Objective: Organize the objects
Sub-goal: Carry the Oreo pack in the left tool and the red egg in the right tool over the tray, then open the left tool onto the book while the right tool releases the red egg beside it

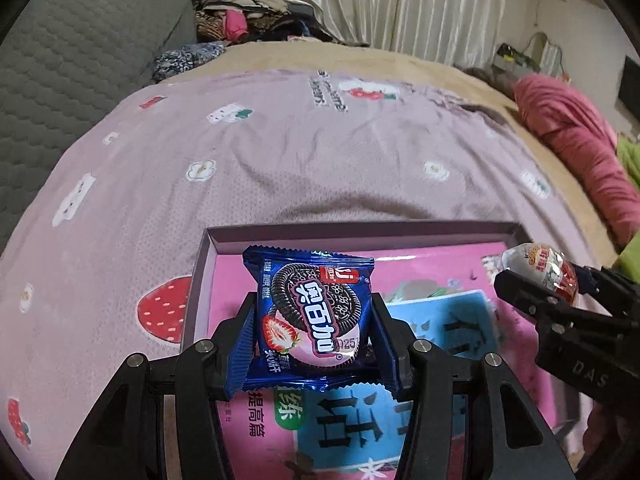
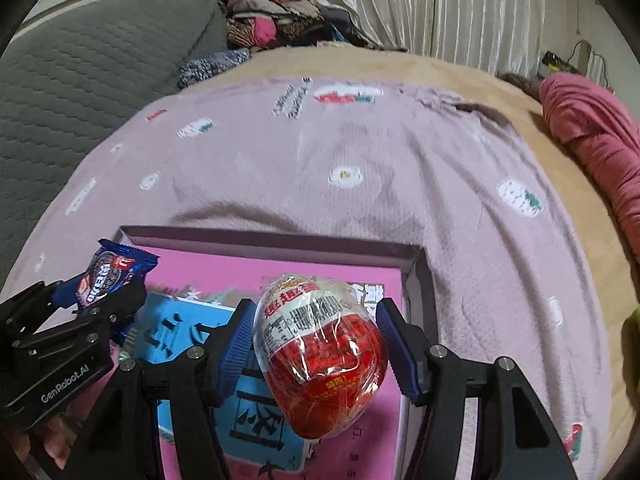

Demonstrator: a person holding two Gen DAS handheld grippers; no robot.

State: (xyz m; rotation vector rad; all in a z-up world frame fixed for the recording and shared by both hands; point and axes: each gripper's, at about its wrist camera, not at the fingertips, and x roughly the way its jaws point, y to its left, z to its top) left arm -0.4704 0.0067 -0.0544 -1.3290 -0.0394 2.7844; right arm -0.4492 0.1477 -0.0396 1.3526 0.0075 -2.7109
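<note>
My left tool (image 1: 314, 320) clamps the Oreo packet (image 1: 314, 312); my right tool (image 2: 318, 344) grips the wrapped egg (image 2: 320, 352) above the box (image 2: 420, 280).

Box (image 1: 208, 248) holds a pink-and-blue book (image 1: 440, 320) flat on its floor; low walls ring it, open from above. Left gripper (image 1: 314, 320) with cookie packet (image 1: 316, 312) and right gripper (image 2: 316, 340) with wrapped egg (image 2: 320, 352) hang side by side over it, near each other. Purple blanket (image 1: 280, 160) beyond the far wall lies bare. Red bedding (image 1: 580, 152) crowds the right edge; clothes pile (image 1: 248, 12) stands well apart.
</note>
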